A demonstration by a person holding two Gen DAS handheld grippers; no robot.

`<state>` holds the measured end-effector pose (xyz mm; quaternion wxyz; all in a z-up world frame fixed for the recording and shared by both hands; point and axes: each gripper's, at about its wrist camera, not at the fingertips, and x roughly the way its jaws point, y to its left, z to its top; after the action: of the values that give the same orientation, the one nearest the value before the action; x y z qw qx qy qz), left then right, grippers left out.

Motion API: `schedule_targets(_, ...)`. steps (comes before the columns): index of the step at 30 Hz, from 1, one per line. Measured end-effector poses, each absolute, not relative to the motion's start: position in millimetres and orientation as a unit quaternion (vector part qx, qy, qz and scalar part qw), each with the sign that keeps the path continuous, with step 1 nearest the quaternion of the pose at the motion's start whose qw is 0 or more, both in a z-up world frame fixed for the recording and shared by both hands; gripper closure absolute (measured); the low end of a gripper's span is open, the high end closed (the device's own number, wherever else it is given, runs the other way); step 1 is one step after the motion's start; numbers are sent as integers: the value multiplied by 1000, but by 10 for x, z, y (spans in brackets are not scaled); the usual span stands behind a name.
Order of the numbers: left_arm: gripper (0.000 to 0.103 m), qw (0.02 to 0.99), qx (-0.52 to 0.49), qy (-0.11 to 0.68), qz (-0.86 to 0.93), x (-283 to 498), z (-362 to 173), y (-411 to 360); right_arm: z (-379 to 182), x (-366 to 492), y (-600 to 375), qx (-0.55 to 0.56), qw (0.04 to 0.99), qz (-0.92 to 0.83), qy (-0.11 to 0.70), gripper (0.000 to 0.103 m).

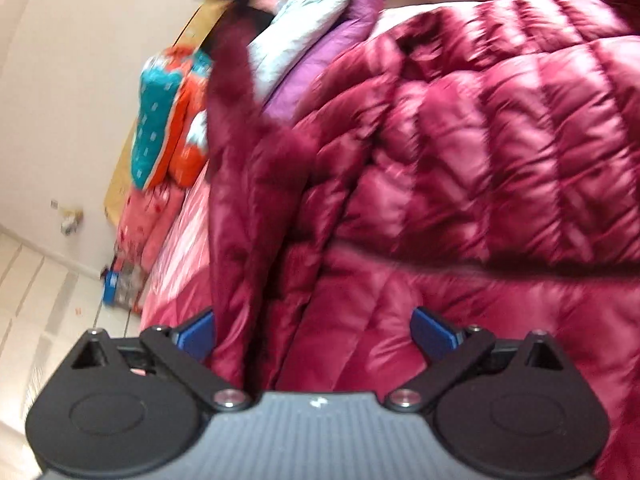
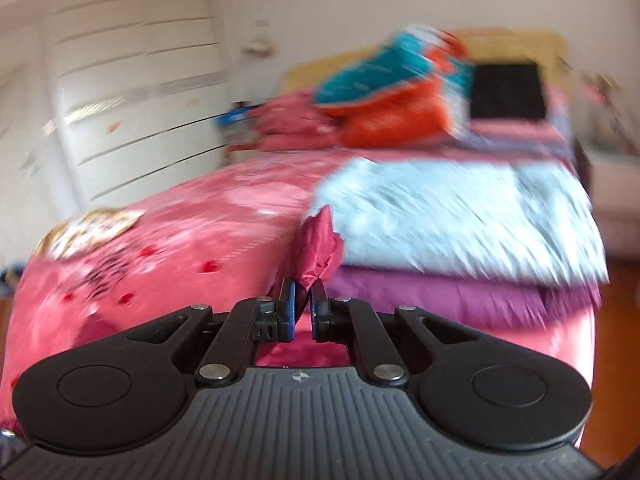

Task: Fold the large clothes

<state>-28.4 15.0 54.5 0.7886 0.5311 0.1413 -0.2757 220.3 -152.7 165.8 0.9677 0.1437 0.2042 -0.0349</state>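
Note:
A large dark red quilted down jacket (image 1: pixel 460 152) lies spread on the bed and fills most of the left wrist view. My left gripper (image 1: pixel 312 332) is open, its blue pads wide apart just above the jacket's folded edge, holding nothing. My right gripper (image 2: pixel 303 312) is shut on a bunched piece of the dark red jacket fabric (image 2: pixel 320 240), which sticks up beyond the fingertips above the pink bed sheet (image 2: pixel 192 248). Both views are motion-blurred.
A folded pale blue garment (image 2: pixel 460 216) lies on a folded purple one (image 2: pixel 440 296) on the bed. Teal and orange pillows (image 2: pixel 392 92) and pink bedding (image 2: pixel 292 120) sit by the headboard. White tiled floor (image 1: pixel 40 280) lies left of the bed.

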Motion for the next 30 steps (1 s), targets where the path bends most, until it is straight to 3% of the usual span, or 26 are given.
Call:
schedule_targets(16, 0, 877, 397, 256, -85, 571, 617, 1133, 540, 1713, -1411, 219, 932, -127, 259, 96)
schedule_targets(20, 0, 909, 282, 296, -81, 730, 668, 1416, 517, 1790, -1319, 204, 932, -126, 272, 96)
schedule_targets(30, 0, 925, 178, 330, -59, 806, 651, 1637, 574, 2077, -1256, 134, 937, -137, 291, 96)
